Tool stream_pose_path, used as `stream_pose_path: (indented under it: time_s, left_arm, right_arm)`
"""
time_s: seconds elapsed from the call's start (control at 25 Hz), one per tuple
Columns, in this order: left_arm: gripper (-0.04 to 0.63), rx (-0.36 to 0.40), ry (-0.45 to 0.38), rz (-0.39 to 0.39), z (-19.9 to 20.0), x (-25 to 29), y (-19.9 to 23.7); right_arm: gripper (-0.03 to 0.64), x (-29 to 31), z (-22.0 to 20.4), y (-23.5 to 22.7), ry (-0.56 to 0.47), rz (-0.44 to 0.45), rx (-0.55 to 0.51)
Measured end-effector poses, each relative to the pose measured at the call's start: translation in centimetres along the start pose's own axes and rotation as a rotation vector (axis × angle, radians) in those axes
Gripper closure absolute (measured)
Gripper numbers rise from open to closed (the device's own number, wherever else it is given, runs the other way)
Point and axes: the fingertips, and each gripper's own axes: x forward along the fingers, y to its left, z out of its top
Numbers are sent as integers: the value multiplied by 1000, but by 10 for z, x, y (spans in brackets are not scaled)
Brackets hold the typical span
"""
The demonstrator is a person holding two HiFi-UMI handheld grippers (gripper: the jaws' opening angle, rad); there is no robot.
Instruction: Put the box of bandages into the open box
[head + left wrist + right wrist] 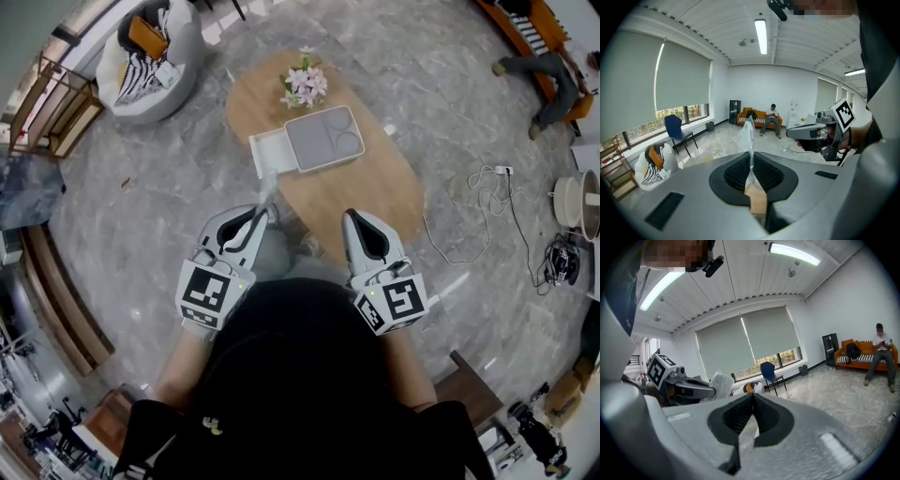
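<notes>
The person wears a plain black top [300,375] whose sleeves [150,422] end above the forearms. The left gripper [264,210] and the right gripper [349,216] are matching pale grey moulded-plastic shells, broad at the back and tapering to two curved jaws lined with black ribbed rubber pads [736,174], with narrow dark rectangular insets [665,210] set into the grey flanks. Each carries a cube with black-and-white square markers [206,292] at its rear, and a small green light [242,287] glows just beside that cube.
</notes>
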Motion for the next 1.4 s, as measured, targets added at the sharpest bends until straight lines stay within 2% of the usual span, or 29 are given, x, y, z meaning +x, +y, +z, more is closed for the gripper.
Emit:
stream_pose_path:
  time_s: [0.2, 0.64, 0.96, 1.4]
  left_arm:
    - [565, -13, 43, -26, -15, 19, 10]
    - [565, -18, 158, -107, -66, 87, 60]
    - [565, -43, 276, -184, -125, 138, 100]
    - [565, 8, 439, -298, -202, 205, 141]
  right_arm:
    - [618, 9, 2, -4, 20, -10, -10]
    - [618, 50, -4, -21, 110, -98, 9]
    - [618, 94, -11, -28, 177, -170, 29]
    - [618, 126, -25, -42, 259, -289, 71]
